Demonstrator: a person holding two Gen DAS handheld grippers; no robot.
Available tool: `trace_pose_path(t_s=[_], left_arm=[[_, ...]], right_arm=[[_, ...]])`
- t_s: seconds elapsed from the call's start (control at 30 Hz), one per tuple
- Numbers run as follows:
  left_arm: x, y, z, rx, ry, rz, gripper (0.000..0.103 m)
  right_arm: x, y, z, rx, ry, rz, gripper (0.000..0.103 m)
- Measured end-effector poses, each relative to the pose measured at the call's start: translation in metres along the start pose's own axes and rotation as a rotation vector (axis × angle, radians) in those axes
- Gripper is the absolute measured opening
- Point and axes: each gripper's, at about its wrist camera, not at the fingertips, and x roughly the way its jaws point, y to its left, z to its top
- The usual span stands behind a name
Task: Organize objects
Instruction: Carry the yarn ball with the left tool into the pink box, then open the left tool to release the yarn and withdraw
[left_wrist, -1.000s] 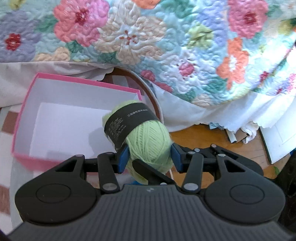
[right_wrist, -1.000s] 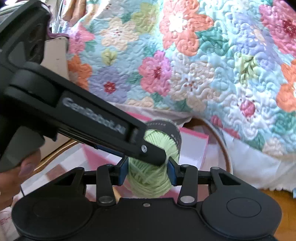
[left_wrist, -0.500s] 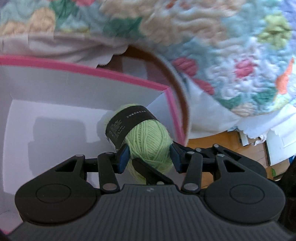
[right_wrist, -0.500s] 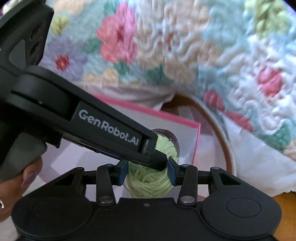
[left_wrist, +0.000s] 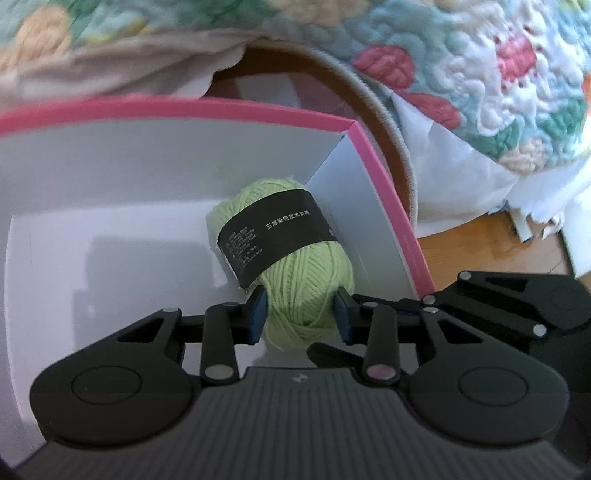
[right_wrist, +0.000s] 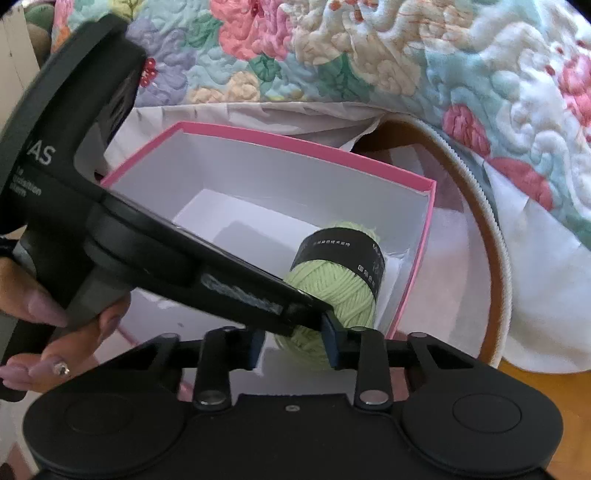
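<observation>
A light green yarn ball (left_wrist: 295, 266) with a black paper band lies low in the far right corner of the pink-rimmed white box (left_wrist: 388, 192). My left gripper (left_wrist: 301, 319) has the ball's near end between its blue pads; its jaws are closing and both pads press the yarn. In the right wrist view the same yarn ball (right_wrist: 340, 291) sits in that box (right_wrist: 295, 142). My right gripper (right_wrist: 293, 345) is shut on its near end, from beside the left one. One of the left gripper's fingers (right_wrist: 258, 295) crosses that view to the ball.
A floral quilt (right_wrist: 406, 74) hangs over the bed edge behind the box. A round wooden-rimmed hoop (right_wrist: 495, 236) stands right behind and beside the box. Wooden floor (left_wrist: 491, 243) shows at the right. A person's hand (right_wrist: 74, 332) grips the left gripper's handle.
Both grippers have gone down and forward with the yarn ball, from above the box's near rim into its far right corner. Both pairs of jaws have narrowed on the yarn.
</observation>
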Motion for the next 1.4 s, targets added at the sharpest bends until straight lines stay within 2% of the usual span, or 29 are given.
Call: trace_pose_path(t_s=[0.1,0.23,0.3,0.4,0.47,0.5,0.6,0.77,0.87,0.93,1.1,1.3,1.4], left_arm=[[0.000,0.005,0.006,-0.015,0.016,0.004,0.039],[-0.005,0.019,0.005,-0.114,0.008,-0.020,0.040],[-0.003,0.026,0.004,-0.155,0.010,-0.035,0.040],[0.003,0.031,0.004,-0.222,0.040,-0.045,0.035],[0.007,0.029,0.004,-0.242,0.050,-0.044,0.034],[0.008,0.028,0.004,-0.244,0.046,-0.051,0.033],[0.011,0.018,0.007,-0.199,0.039,-0.036,0.033],[0.002,0.009,0.005,-0.134,0.031,0.023,0.038],[-0.009,0.004,-0.001,-0.096,0.039,0.076,0.053],[-0.021,0.002,-0.007,-0.083,0.035,0.098,0.058],[-0.056,-0.012,-0.015,-0.036,0.020,0.143,0.059],[-0.123,-0.018,-0.029,-0.031,0.010,0.171,0.063],[-0.145,-0.029,-0.033,-0.011,0.010,0.229,0.065]], right_arm=[[0.005,0.005,0.000,-0.032,-0.008,-0.066,0.032],[0.008,0.002,-0.002,-0.002,-0.033,-0.115,0.024],[0.009,0.001,0.000,-0.002,-0.040,-0.113,0.024],[0.011,0.002,-0.002,-0.012,-0.039,-0.114,0.024],[0.006,-0.002,-0.005,0.028,-0.042,-0.068,0.024],[0.004,-0.006,-0.007,0.059,-0.046,-0.042,0.028],[-0.003,-0.011,-0.012,0.091,-0.068,-0.026,0.035],[-0.007,-0.023,-0.017,0.143,-0.073,0.013,0.035],[-0.010,-0.022,-0.024,0.176,-0.081,0.041,0.039],[-0.013,-0.019,-0.031,0.186,-0.084,0.046,0.045],[-0.022,-0.004,-0.037,0.198,-0.098,0.061,0.053],[-0.053,0.011,-0.033,0.183,-0.115,0.078,0.057],[-0.071,0.020,-0.035,0.182,-0.136,0.090,0.057]])
